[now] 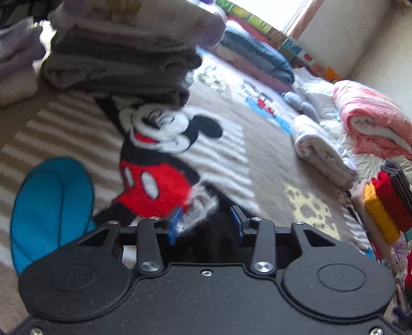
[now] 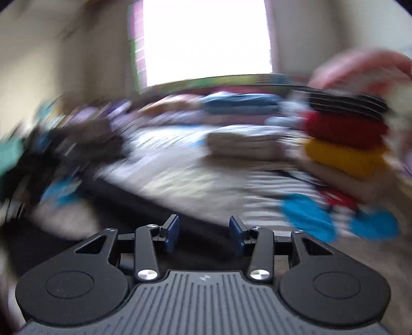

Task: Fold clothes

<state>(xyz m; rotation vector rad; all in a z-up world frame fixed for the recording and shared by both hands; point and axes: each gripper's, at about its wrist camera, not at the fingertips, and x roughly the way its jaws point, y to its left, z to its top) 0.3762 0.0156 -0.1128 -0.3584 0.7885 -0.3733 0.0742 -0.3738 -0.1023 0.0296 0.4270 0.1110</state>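
A black fuzzy garment (image 1: 208, 232) with a whitish fleecy edge sits right at the near edge of the left wrist view, pinched between the blue pads (image 1: 176, 226) of the left gripper (image 1: 206, 223); the jaws are closed onto that cloth, with dark fabric bunched between them. It lies on a beige-and-white striped plush blanket with a cartoon mouse in red shorts (image 1: 154, 165), which spreads across the whole surface.

Further off and to the left, a tall stack of folded grey and brown clothes (image 1: 121, 59) rises over the mouse's head, lilac pieces on top. To the right lies a rolled white towel (image 1: 322, 152), and beyond it a folded pink quilt (image 1: 370, 116). At the far right edge stands a pile of folded yellow and red knitwear (image 1: 386, 203) with dark items above. Blue and mauve bedding (image 1: 257, 56) lines the far side beneath a bright window (image 1: 296, 13).

Over to the right wrist view, heavily smeared by motion. The right gripper (image 2: 204, 230) has its blue pads (image 2: 171, 233) standing apart, nothing between them, only a blurred dark band of cloth (image 2: 144, 203) beyond. The yellow and red pile (image 2: 345, 144) shows on the right, the window (image 2: 206, 41) straight ahead.
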